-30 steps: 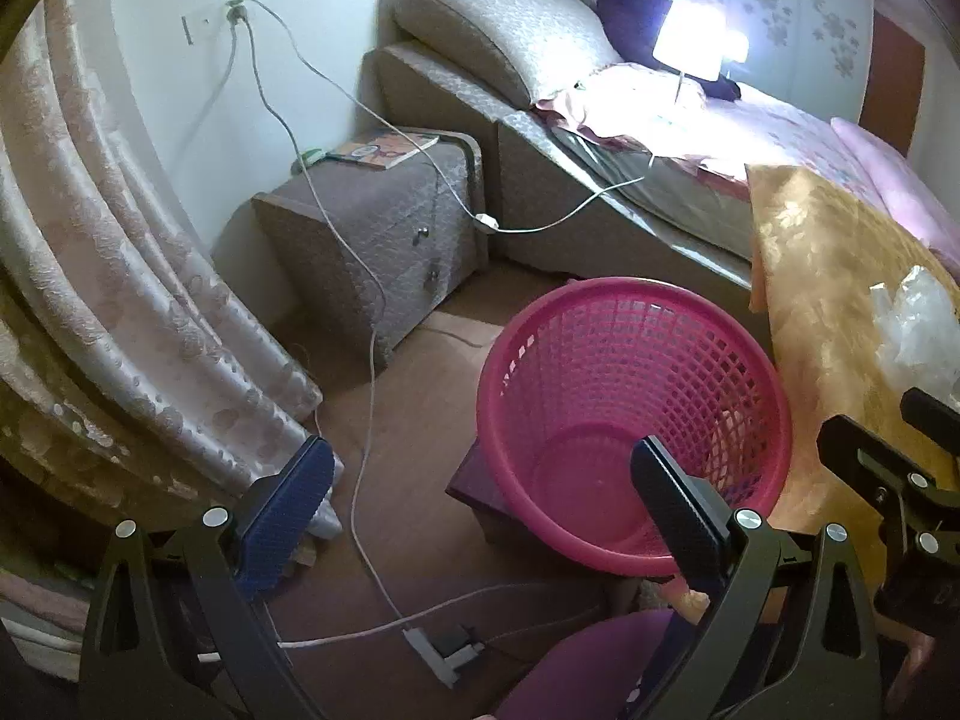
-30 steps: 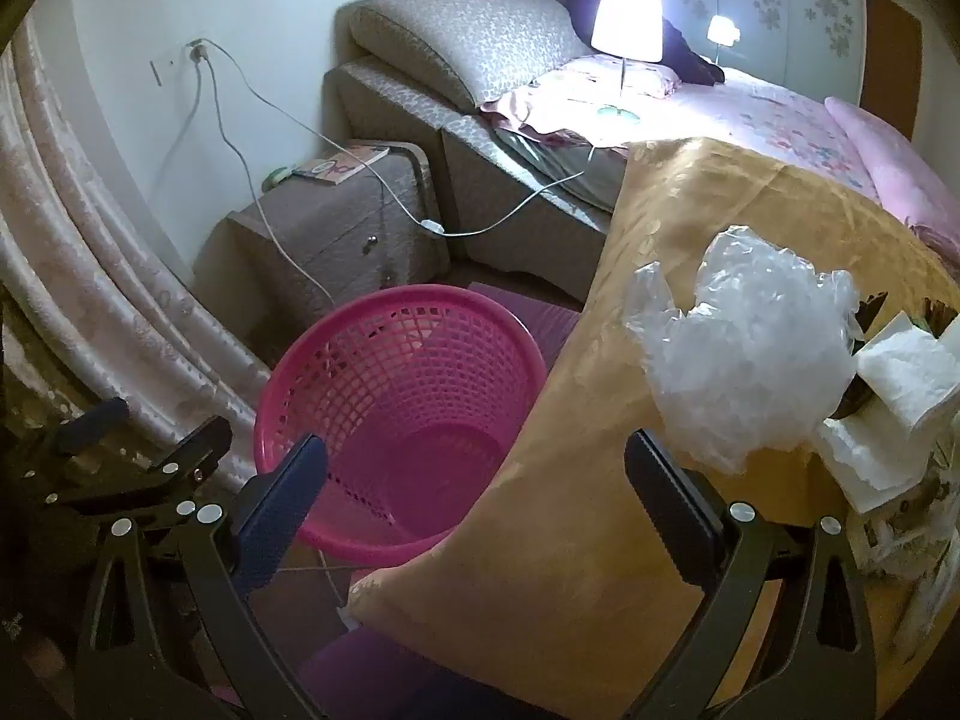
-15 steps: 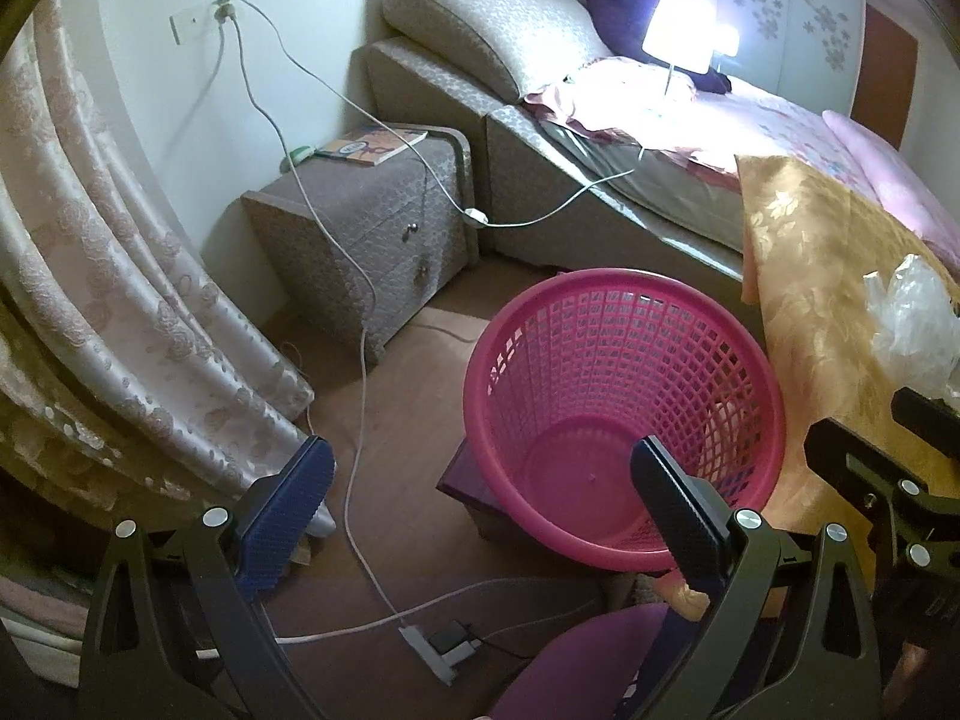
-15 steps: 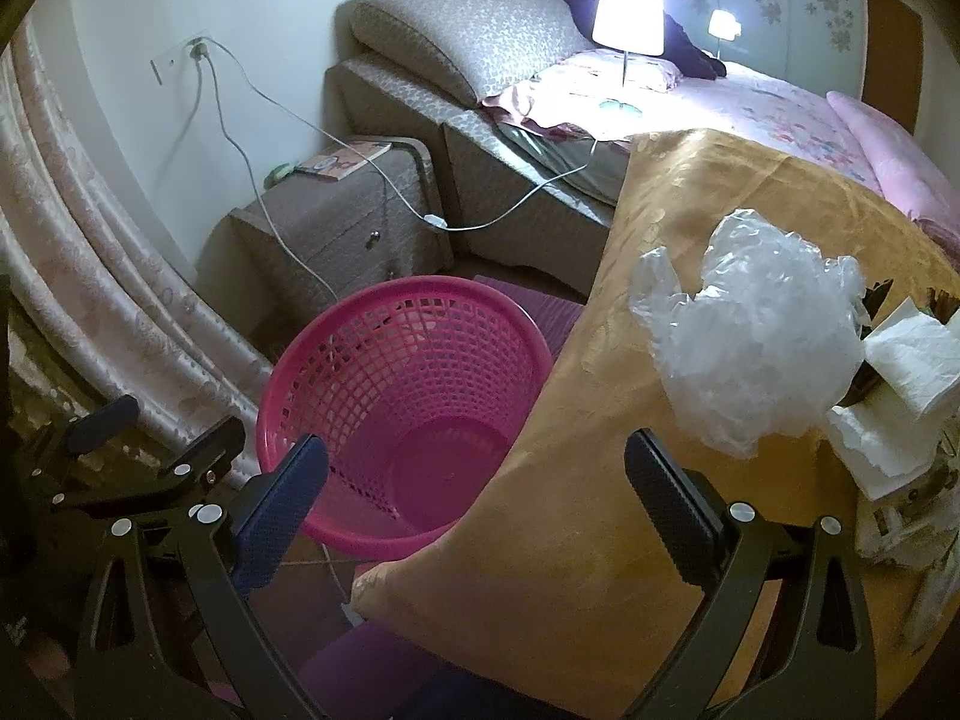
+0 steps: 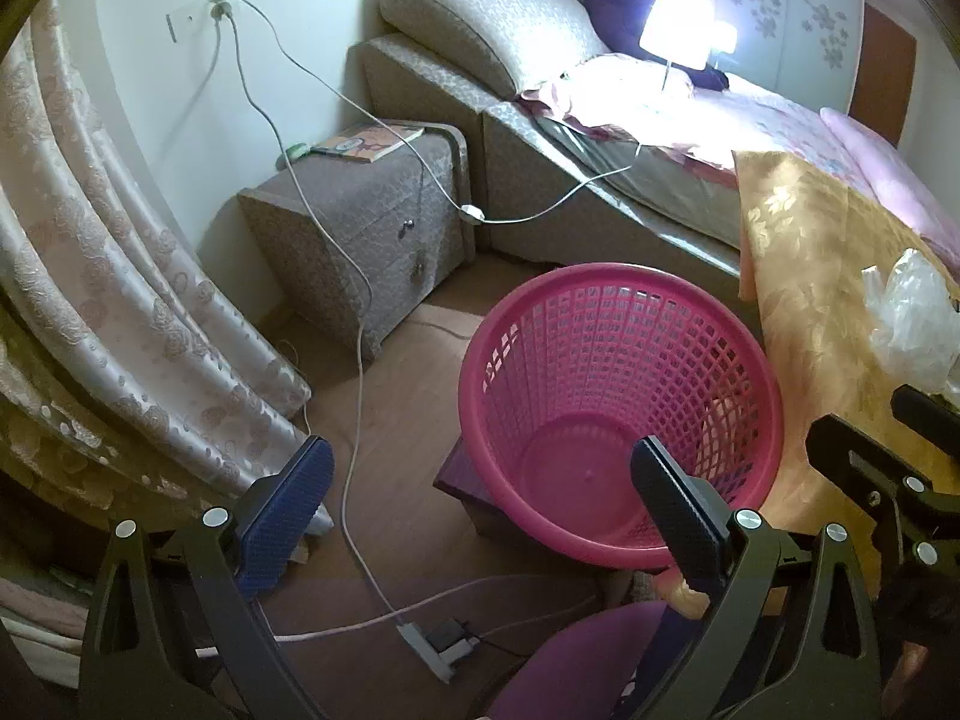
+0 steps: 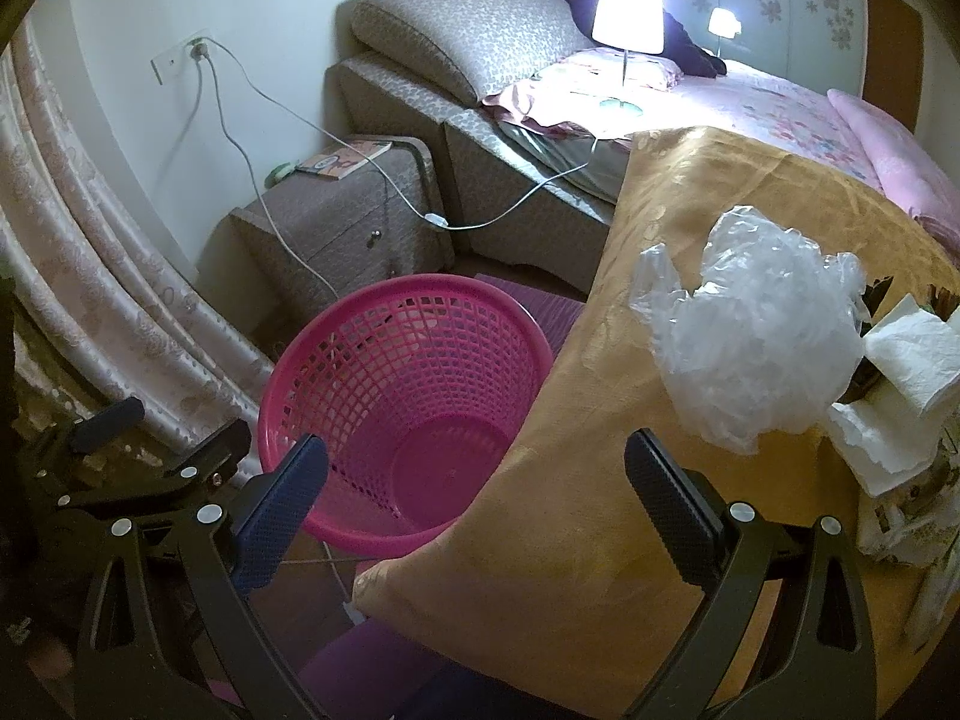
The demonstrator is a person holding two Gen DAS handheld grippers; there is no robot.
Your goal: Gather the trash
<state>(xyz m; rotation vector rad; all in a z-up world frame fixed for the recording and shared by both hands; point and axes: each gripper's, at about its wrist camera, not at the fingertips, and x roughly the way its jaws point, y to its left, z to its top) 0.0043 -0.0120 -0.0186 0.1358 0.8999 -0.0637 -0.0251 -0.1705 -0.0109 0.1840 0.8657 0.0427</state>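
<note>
An empty pink mesh basket point(image 5: 624, 408) stands on the floor beside a table covered by a gold cloth point(image 6: 600, 510); it also shows in the right wrist view point(image 6: 408, 396). A crumpled clear plastic bag point(image 6: 762, 330) lies on the cloth, with white tissues point(image 6: 906, 384) to its right. The bag also shows at the right edge of the left wrist view point(image 5: 912, 324). My left gripper point(image 5: 480, 504) is open and empty above the floor by the basket. My right gripper point(image 6: 474, 498) is open and empty over the cloth's edge, short of the bag.
A bedside cabinet point(image 5: 360, 228) with a book stands by the bed point(image 5: 600, 138). Cables point(image 5: 354, 420) run from a wall socket across the floor to a power strip point(image 5: 438, 642). Curtains point(image 5: 120, 312) hang at the left. A lit lamp point(image 6: 627, 9) stands on the bed.
Both grippers have shifted slightly: the basket and the bag sit a little lower and nearer in the views. Both stay open and empty.
</note>
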